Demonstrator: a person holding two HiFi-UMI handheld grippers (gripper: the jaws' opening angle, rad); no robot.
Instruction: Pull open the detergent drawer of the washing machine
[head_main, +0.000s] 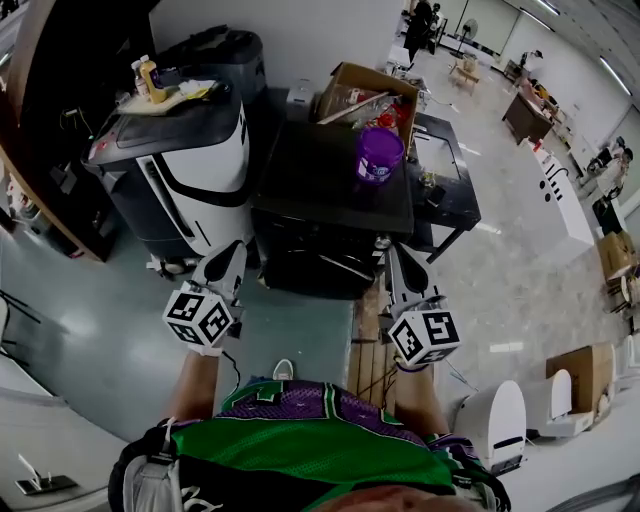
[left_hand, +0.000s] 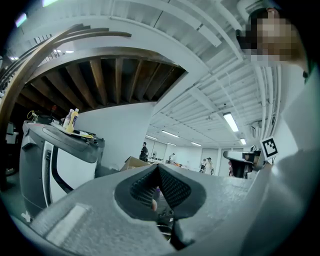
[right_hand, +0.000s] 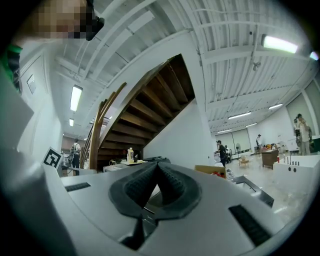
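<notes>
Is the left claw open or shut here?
Shut: the left claw has its pads meeting at the tips, nothing between them.

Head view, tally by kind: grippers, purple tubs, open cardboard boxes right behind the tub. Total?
Grippers: 2, left gripper and right gripper
Purple tub: 1
Open cardboard box: 1
Total: 4

Left gripper: pale grey shell, black ribbed pads.
Right gripper: same grey shell, same black pads.
Left marker cube: white, black square codes.
Right marker cube: alike.
Jersey: green, purple trim.
Shoe: white.
</notes>
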